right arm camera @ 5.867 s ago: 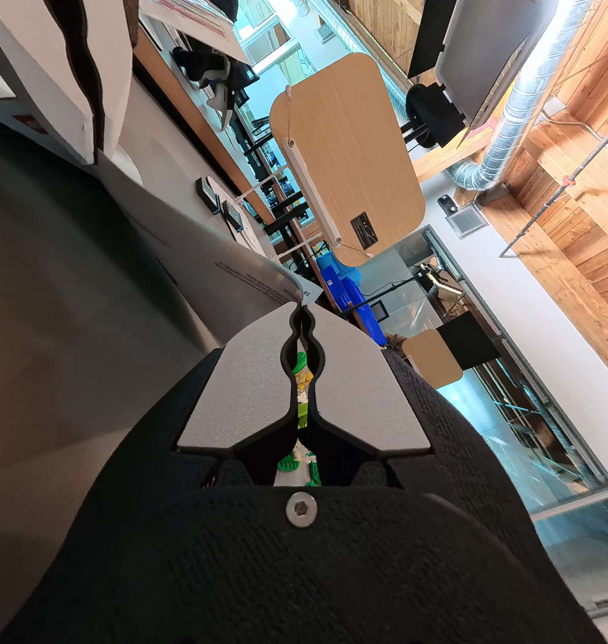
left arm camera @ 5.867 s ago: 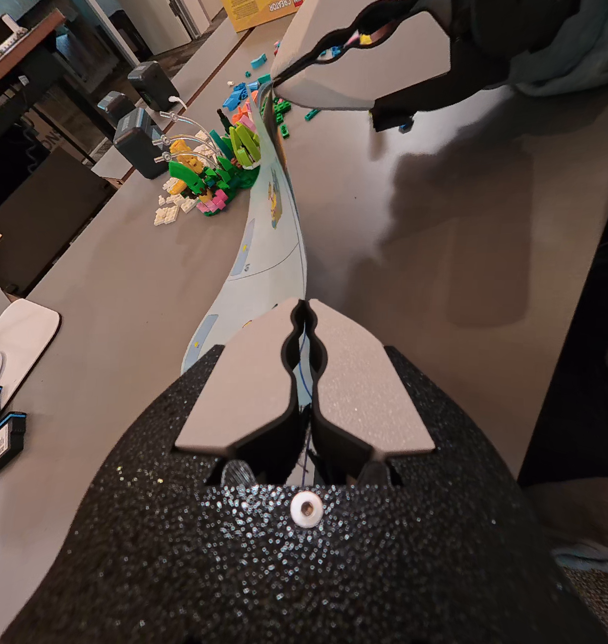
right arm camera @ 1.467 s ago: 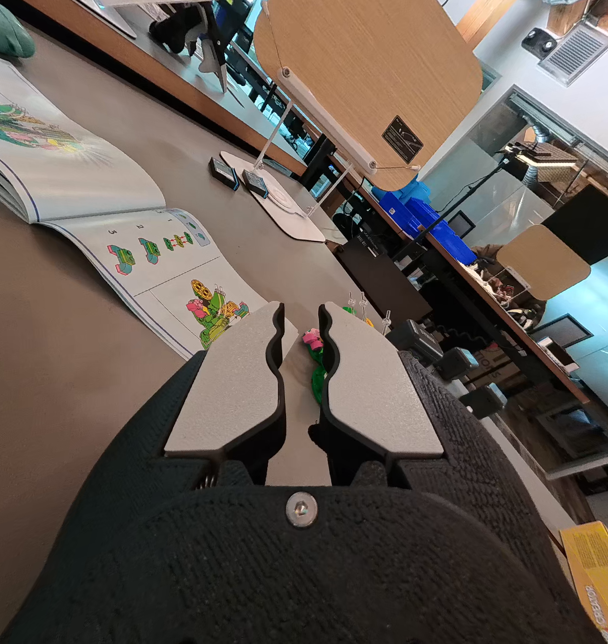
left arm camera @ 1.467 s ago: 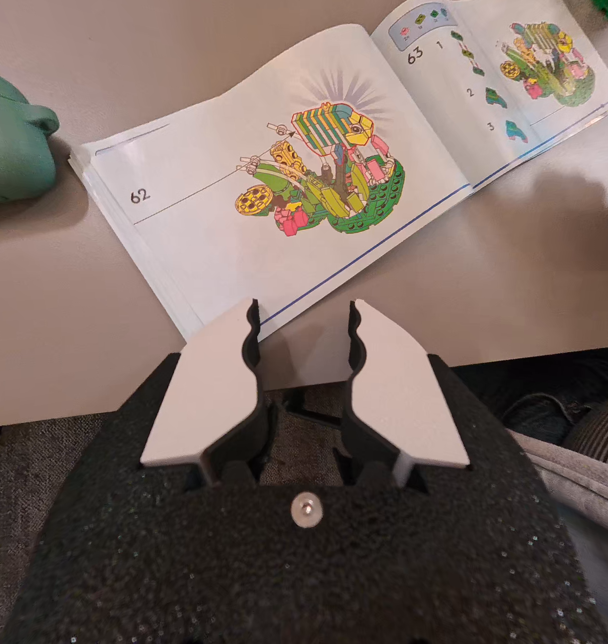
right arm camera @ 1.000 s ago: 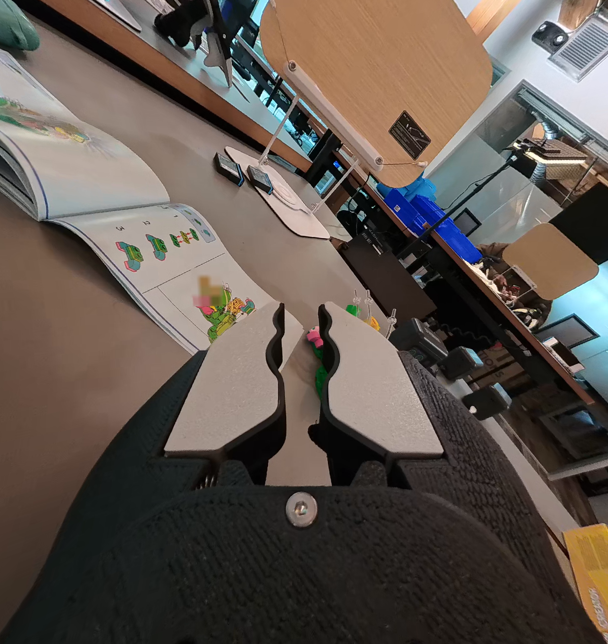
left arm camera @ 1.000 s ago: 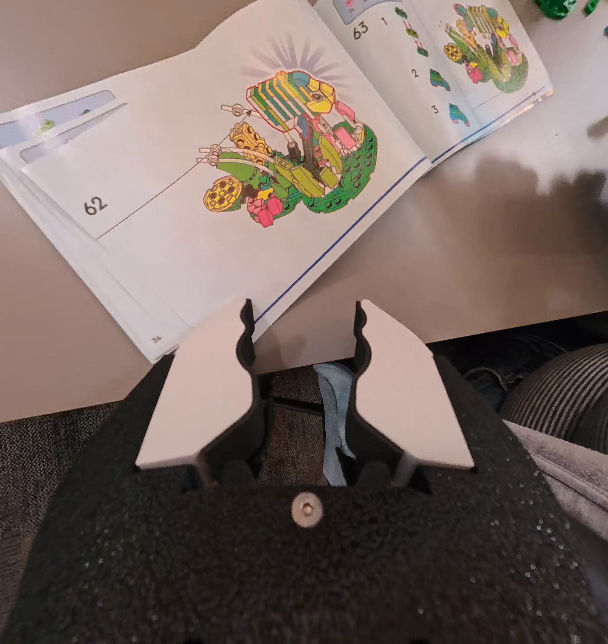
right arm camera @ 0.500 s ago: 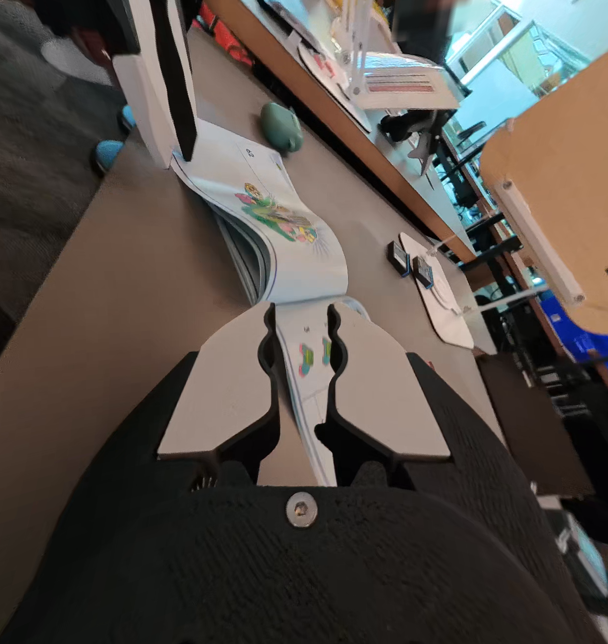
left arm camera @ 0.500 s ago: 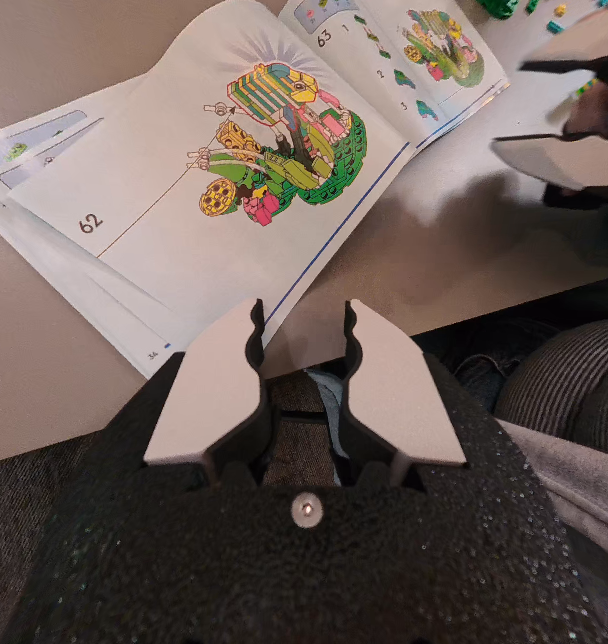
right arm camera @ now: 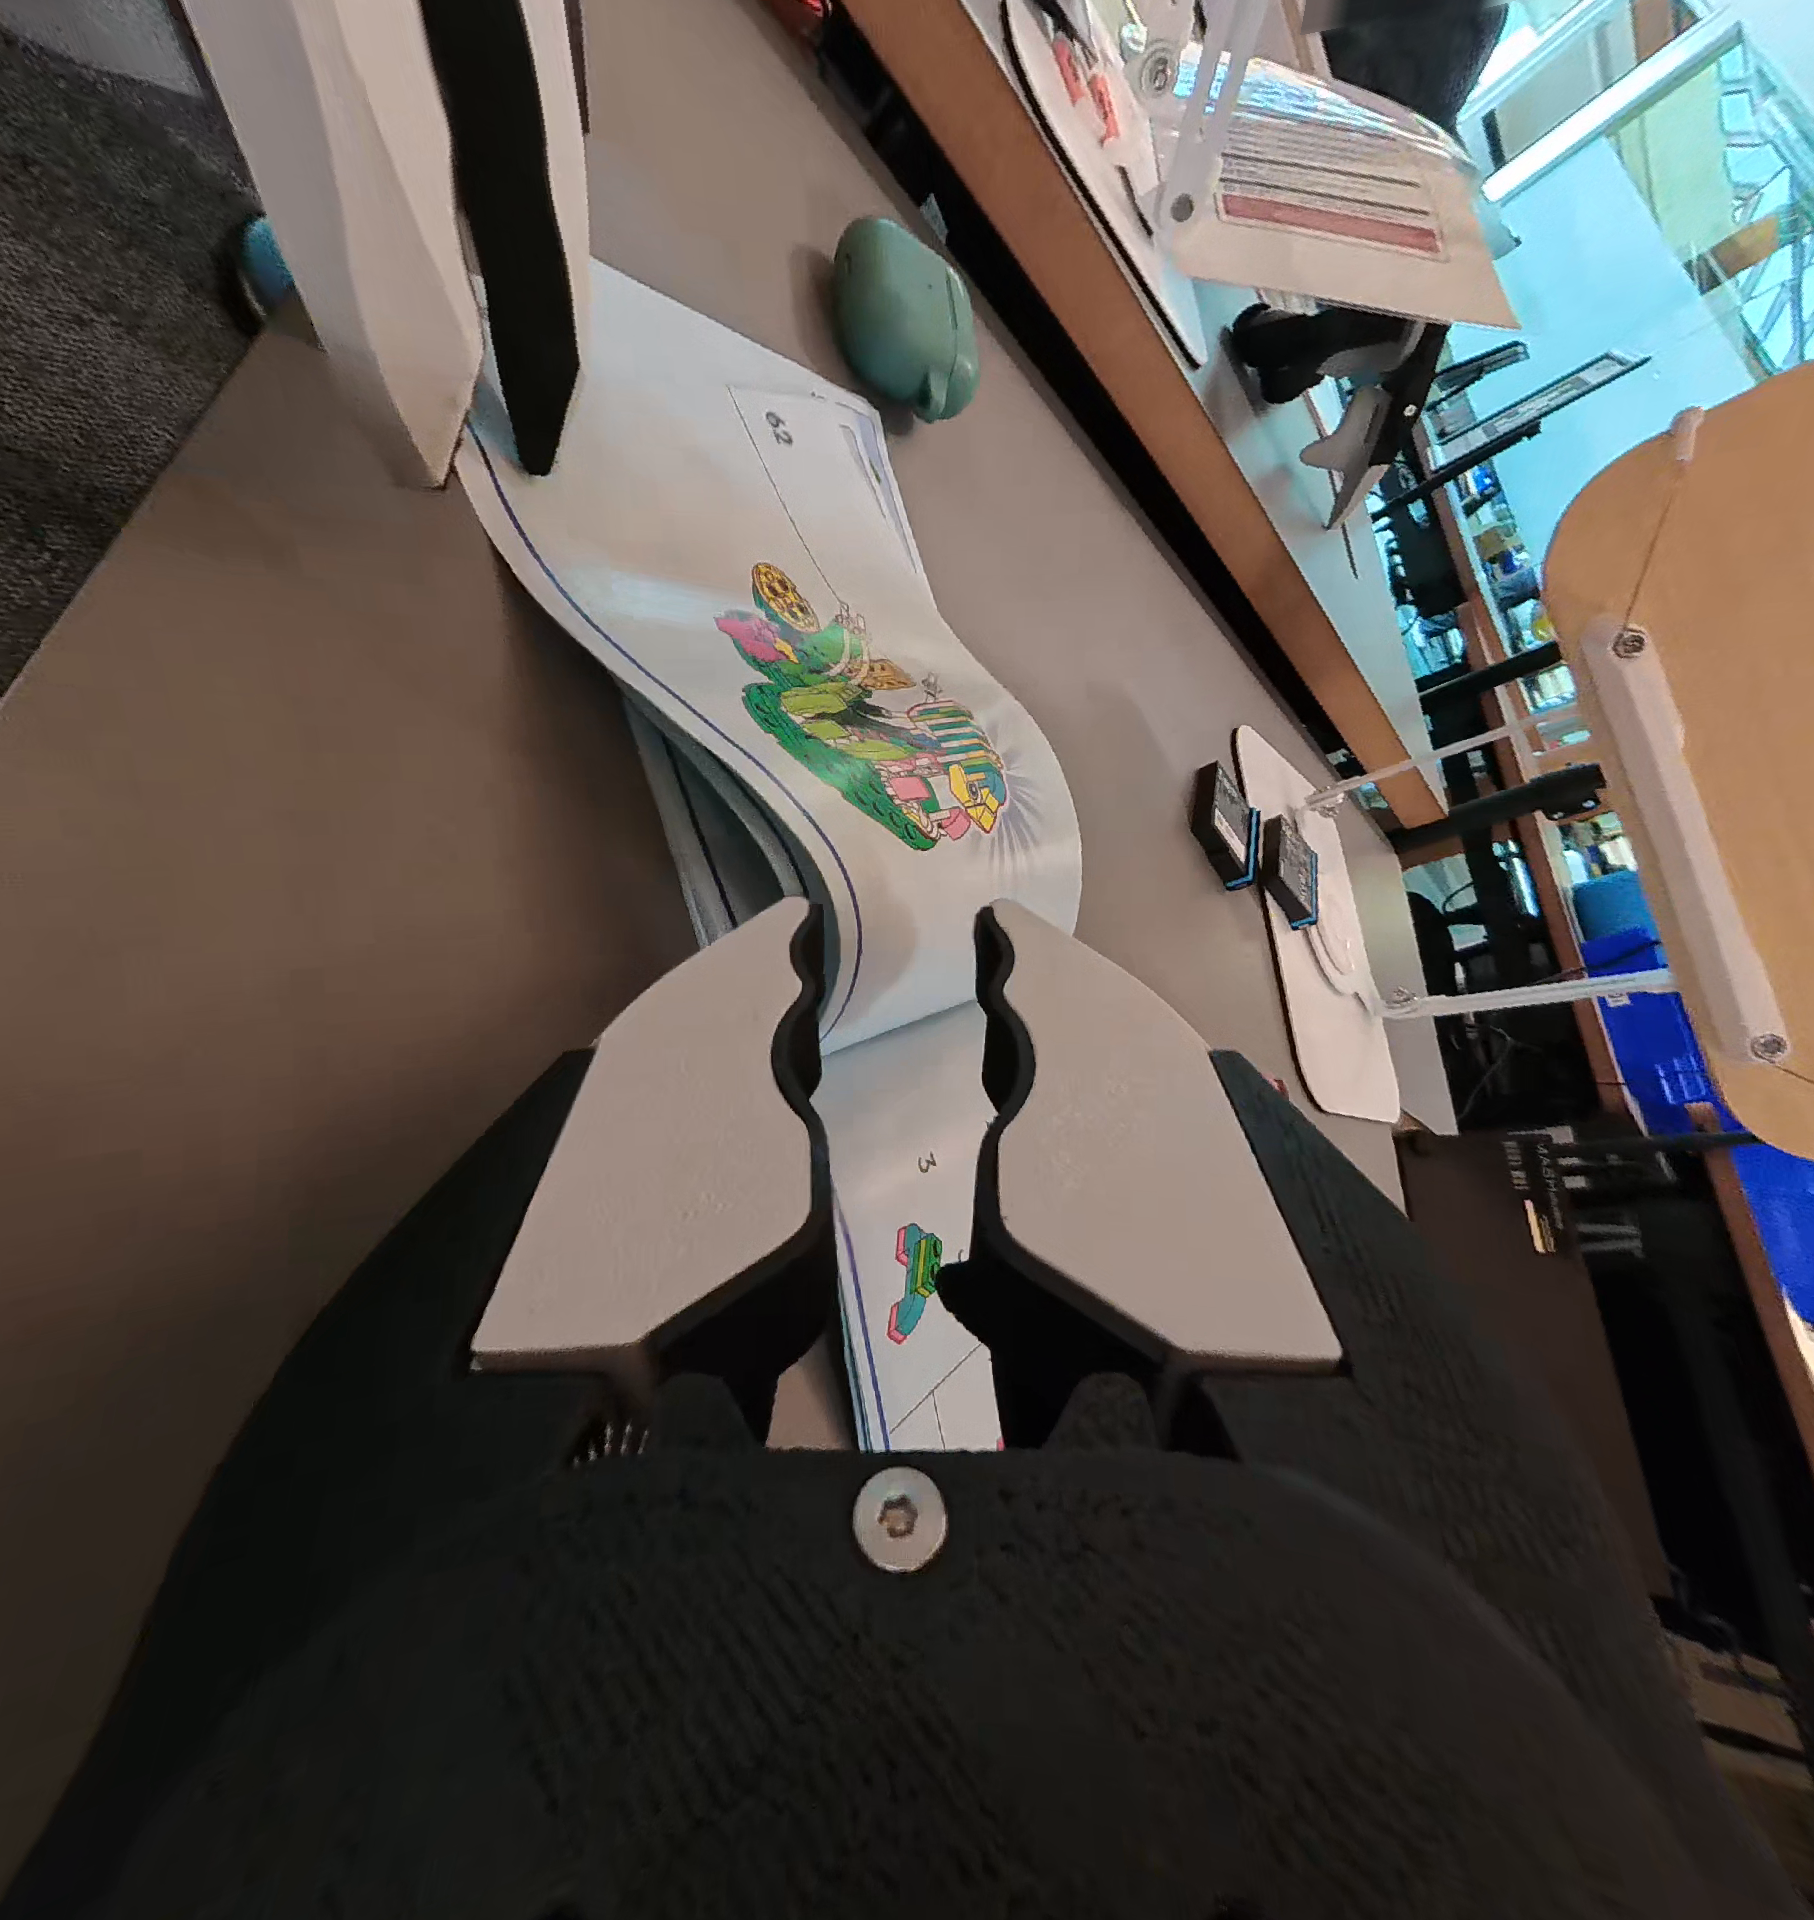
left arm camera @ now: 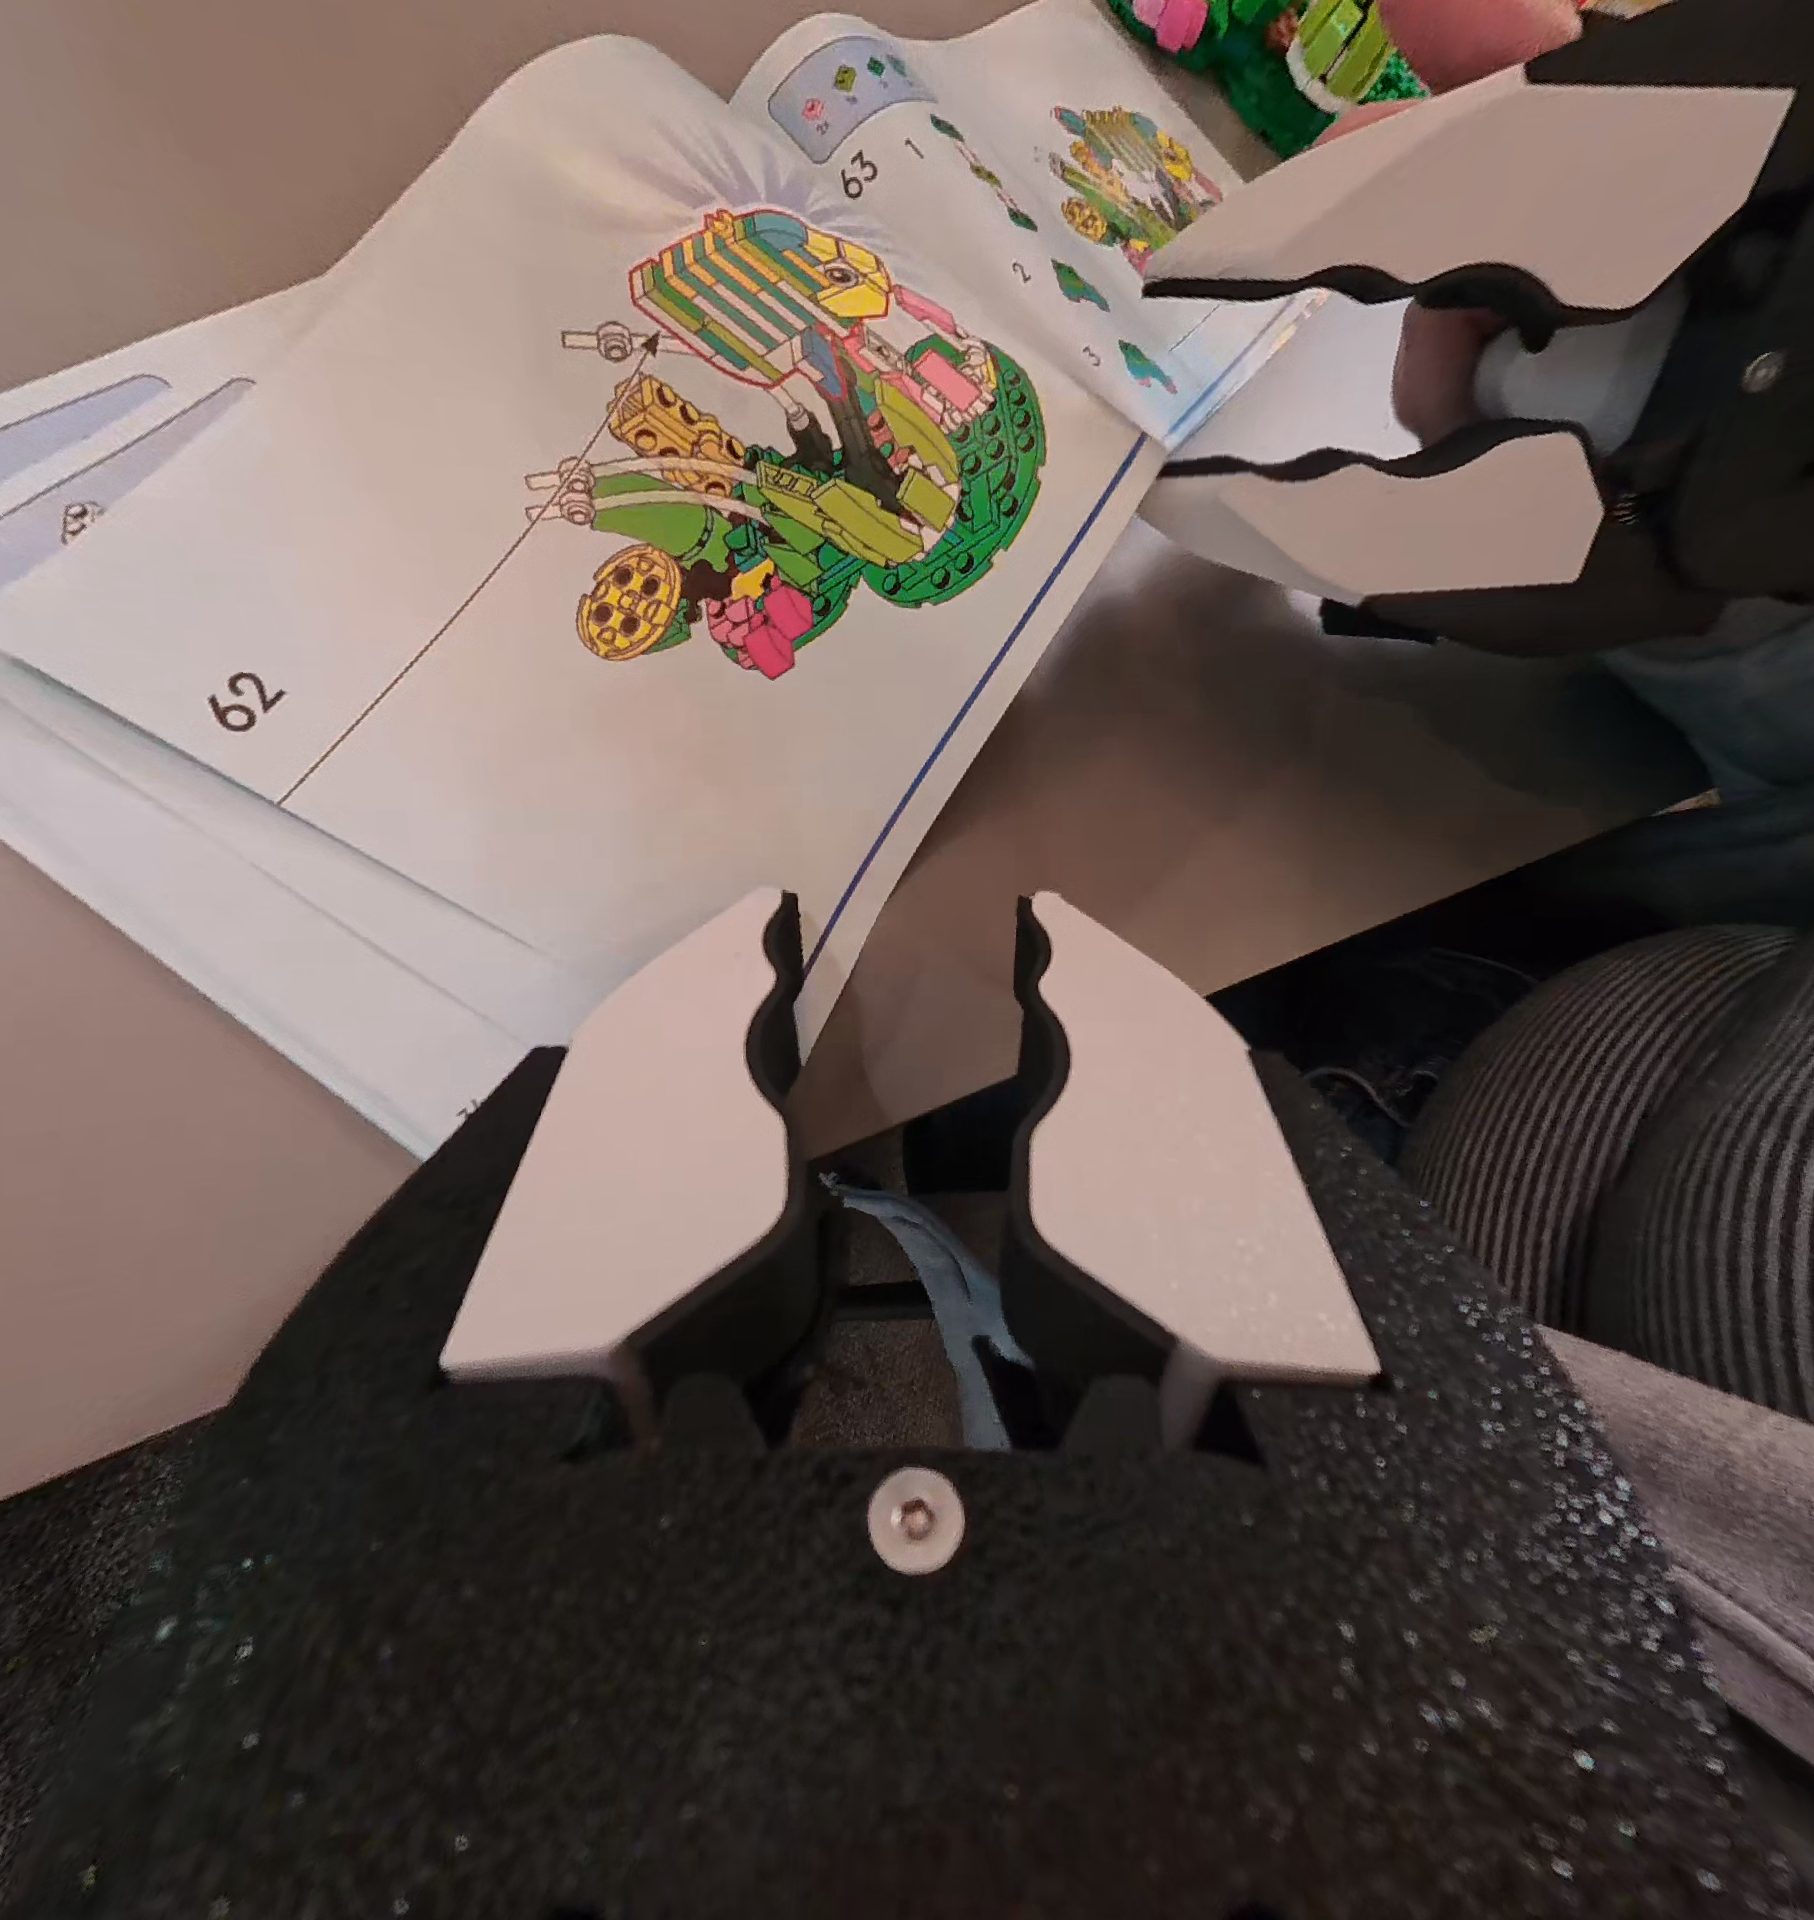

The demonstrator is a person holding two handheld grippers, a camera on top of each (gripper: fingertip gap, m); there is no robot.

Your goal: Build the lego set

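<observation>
The open instruction booklet (left arm camera: 467,623) lies on the grey table (left arm camera: 103,1143), showing a drawing of the colourful model. My left gripper (left arm camera: 908,914) is open and empty at the table's near edge, its left fingertip at the booklet's near corner. My right gripper (left arm camera: 1157,374) comes in from the right, open, with the right page's edge between its jaws. In the right wrist view, that gripper (right arm camera: 898,935) straddles the curved page of the booklet (right arm camera: 861,582), and the left gripper (right arm camera: 482,457) shows at the far corner. The green lego model (left arm camera: 1287,73) sits beyond the booklet.
A teal oval case (right arm camera: 903,312) lies past the booklet. Two black batteries (right arm camera: 1256,842) rest beside a white pad (right arm camera: 1339,1029). A person's striped leg (left arm camera: 1630,1122) is just off the table's front edge. Desks and shelves stand behind. The left gripper's tips are roughly 10 centimeters from the right gripper's.
Both grippers were shut on the lifted booklet earlier; it now lies flat and open. In the last half second my right gripper moved onto the right page and my left jaws opened slightly wider.
</observation>
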